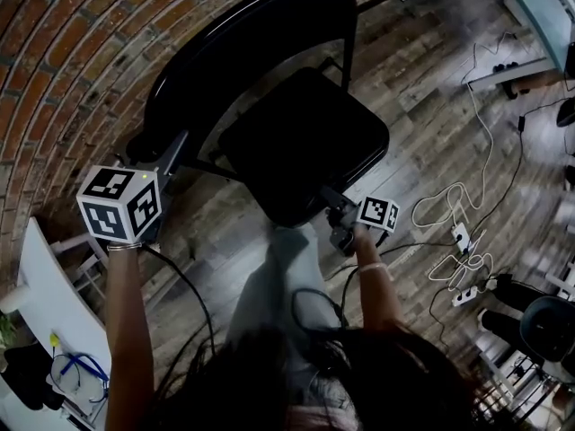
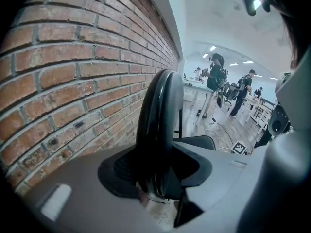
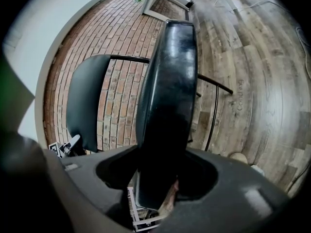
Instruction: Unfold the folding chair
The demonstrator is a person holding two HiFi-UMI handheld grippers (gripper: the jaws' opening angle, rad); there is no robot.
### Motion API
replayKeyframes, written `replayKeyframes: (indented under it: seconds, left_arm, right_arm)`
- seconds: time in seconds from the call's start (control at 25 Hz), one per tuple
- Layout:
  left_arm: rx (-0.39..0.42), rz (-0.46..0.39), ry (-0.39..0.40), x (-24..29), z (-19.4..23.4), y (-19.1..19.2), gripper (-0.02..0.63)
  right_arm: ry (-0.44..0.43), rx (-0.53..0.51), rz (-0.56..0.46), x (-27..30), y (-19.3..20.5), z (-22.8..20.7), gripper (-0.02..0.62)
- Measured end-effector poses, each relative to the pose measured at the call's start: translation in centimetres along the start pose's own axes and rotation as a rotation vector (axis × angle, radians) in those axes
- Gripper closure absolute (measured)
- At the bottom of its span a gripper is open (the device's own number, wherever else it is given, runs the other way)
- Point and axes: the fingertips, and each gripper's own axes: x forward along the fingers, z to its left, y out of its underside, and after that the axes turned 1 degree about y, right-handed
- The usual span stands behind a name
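Note:
A black folding chair stands against the brick wall, its padded seat (image 1: 305, 142) tilted partway down and its curved backrest (image 1: 252, 34) towards the wall. My left gripper (image 1: 171, 155) is at the backrest's left side; in the left gripper view the backrest edge (image 2: 160, 120) fills the gap of the left gripper (image 2: 158, 178), whose jaws are closed on it. My right gripper (image 1: 334, 203) is at the seat's front edge. In the right gripper view the seat (image 3: 167, 106) runs up from the right gripper (image 3: 155, 188), gripped edge-on, with the backrest (image 3: 85, 101) behind it.
The brick wall (image 1: 72, 61) curves behind the chair. White cables and power strips (image 1: 458, 241) lie on the wood floor to the right. A white table (image 1: 45, 303) is at lower left, a dark office chair (image 1: 548, 326) at lower right. People (image 2: 216, 76) stand far off.

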Motion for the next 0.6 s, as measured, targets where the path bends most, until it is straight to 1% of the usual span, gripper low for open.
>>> replayKeyframes:
  seconds: [0.6]
  left_arm:
    - [-0.011, -0.015, 0.05, 0.0, -2.0, 1.4, 0.431]
  right_arm:
    - [-0.015, 0.015, -0.009, -1.0, 1.0, -3.1, 0.371]
